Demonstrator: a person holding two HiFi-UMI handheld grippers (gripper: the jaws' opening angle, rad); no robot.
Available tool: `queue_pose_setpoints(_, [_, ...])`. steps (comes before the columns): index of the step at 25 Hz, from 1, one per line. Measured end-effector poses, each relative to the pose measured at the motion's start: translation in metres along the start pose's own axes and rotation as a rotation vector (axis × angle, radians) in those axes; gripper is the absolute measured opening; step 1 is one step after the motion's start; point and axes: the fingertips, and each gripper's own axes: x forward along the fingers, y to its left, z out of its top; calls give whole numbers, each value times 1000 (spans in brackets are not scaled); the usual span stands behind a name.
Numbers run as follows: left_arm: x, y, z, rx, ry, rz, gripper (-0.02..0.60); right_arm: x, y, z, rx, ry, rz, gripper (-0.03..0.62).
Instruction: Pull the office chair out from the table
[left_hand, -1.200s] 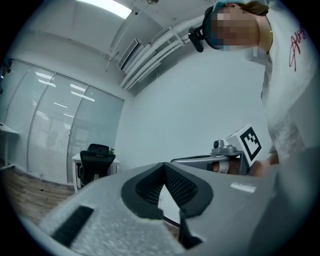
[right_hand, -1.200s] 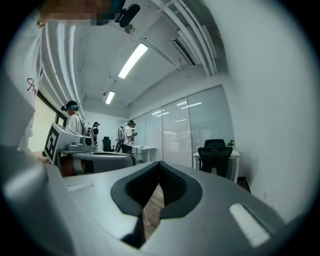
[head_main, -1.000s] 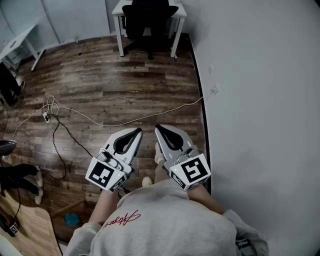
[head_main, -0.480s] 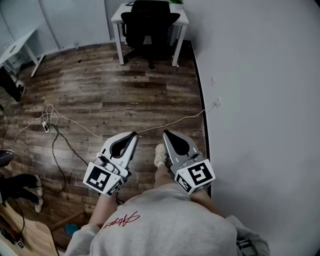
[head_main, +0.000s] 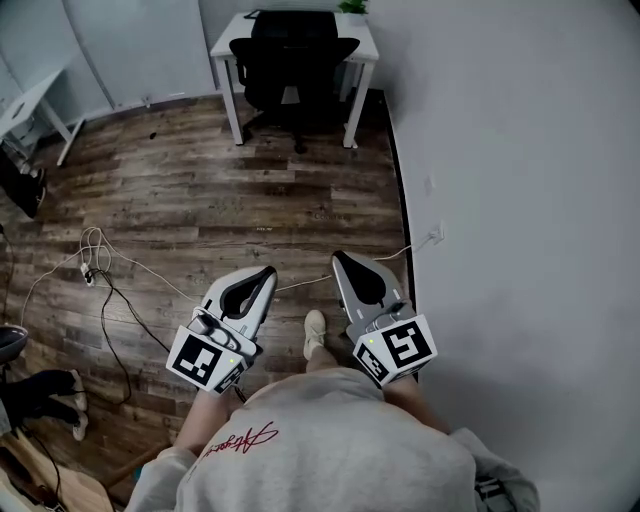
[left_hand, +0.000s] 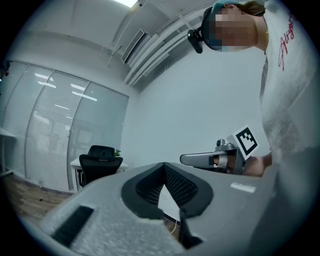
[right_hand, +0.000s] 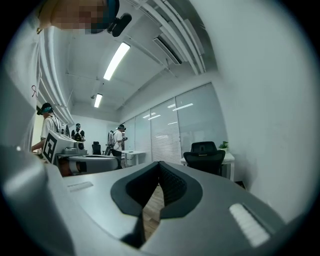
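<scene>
Approach stage, as judged, of the chair pull; neither gripper had contact with the chair.

At far left stood a second white desk (head_main: 35, 90); a loose cable (head_main: 120, 290) lay on the wooden floor (head_main: 200, 190). The left gripper (head_main: 267, 271) was held level in front of the person; its jaws were closed together with nothing between them. At the far end of the room, centre, the office chair (head_main: 293, 50) stood tucked under the white table (head_main: 365, 30), backrest toward the person, well apart from both grippers. The right gripper (head_main: 340, 258), beside the left, likewise had its jaws pressed together on nothing. At right ran the plain wall (head_main: 520, 200), with a socket (head_main: 437, 235).

Next move, as judged: cross the open floor to the chair; part the jaws of at least one gripper; close them on the backrest's top edge or an armrest; then draw the chair toward the near side. The cable near the person's feet was a possible snag.

Writing: red cursive script on the person's sweatshirt (head_main: 240, 438), too small to read; a black-and-white square pattern on each marker cube (head_main: 210, 358), no letters; no brand visible.
</scene>
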Motion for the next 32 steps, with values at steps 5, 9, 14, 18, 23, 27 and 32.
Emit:
queue_pose_setpoints(5, [54, 39, 12, 4, 1, 9, -11, 48, -52, 22, -3, -13, 14, 2])
queue_pose_setpoints(9, [98, 71, 24, 8, -14, 20, -9, 84, -90, 34, -13, -14, 35, 2])
queue_pose_setpoints(14, [147, 108, 35, 10, -35, 36, -11, 126, -133, 42, -19, -10, 55, 2])
queue_pose_setpoints(18, [186, 127, 38, 13, -38, 42, -10, 155, -166, 48, -10, -11, 78, 2])
queue_pose_setpoints(23, [208, 141, 42, 19, -46, 56, -10, 176, -180, 57, -24, -29, 109, 2])
queue_pose_setpoints(27, [212, 150, 45, 19, -46, 61, -10, 183, -183, 55, -8, -24, 111, 2])
queue_pose_setpoints(32, [212, 152, 37, -3, -45, 57, -11, 185, -186, 40, 4, 1, 108, 2])
